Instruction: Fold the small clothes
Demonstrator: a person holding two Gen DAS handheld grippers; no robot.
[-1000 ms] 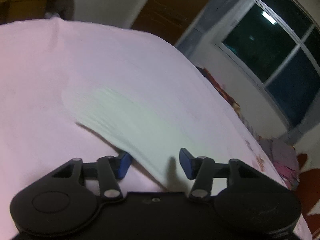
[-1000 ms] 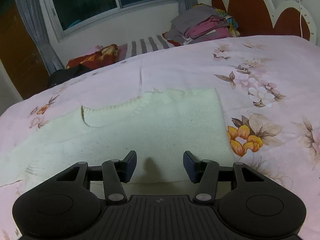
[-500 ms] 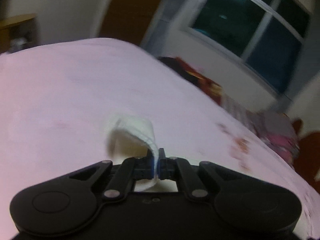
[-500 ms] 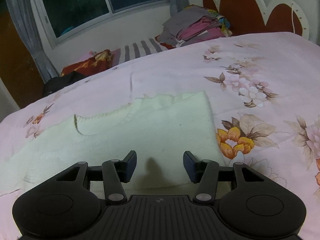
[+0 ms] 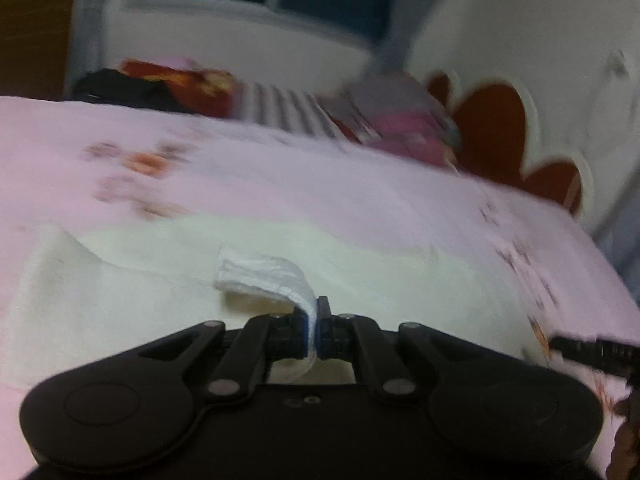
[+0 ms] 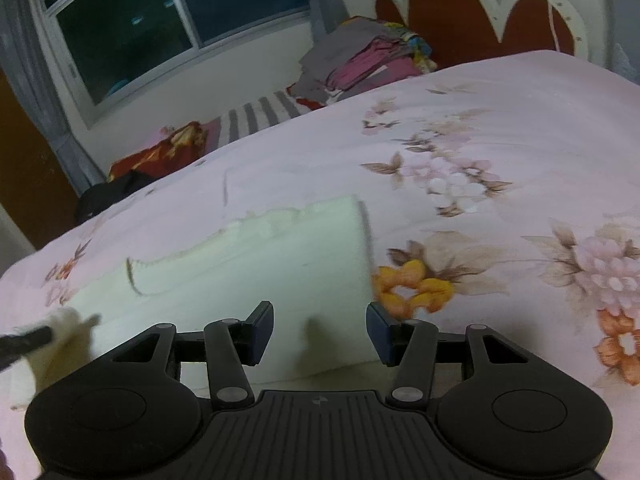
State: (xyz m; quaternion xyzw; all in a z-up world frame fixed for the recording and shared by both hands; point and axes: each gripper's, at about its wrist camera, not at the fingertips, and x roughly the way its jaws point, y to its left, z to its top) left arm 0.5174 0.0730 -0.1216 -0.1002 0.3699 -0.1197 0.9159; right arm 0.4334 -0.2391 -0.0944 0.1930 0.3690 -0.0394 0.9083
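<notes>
A cream-white knitted garment (image 6: 256,264) lies spread on the pink floral bed sheet (image 6: 500,128). It also shows in the left wrist view (image 5: 120,304). My left gripper (image 5: 316,330) is shut on a corner of the garment, and the pinched flap (image 5: 264,272) curls up in front of the fingers. My right gripper (image 6: 320,330) is open and empty, just above the garment's near edge. The left gripper's tip with the lifted cloth shows at the left edge of the right wrist view (image 6: 36,340).
A pile of folded clothes (image 6: 364,60) lies at the head of the bed next to the red and white headboard (image 6: 480,24). A striped cloth (image 6: 256,116) and a red patterned bundle (image 6: 164,152) lie along the far edge under the window (image 6: 160,20).
My left gripper has closed on the garment's corner, lifted it and swung right toward the headboard. My right gripper has stayed open and shifted a little over the garment.
</notes>
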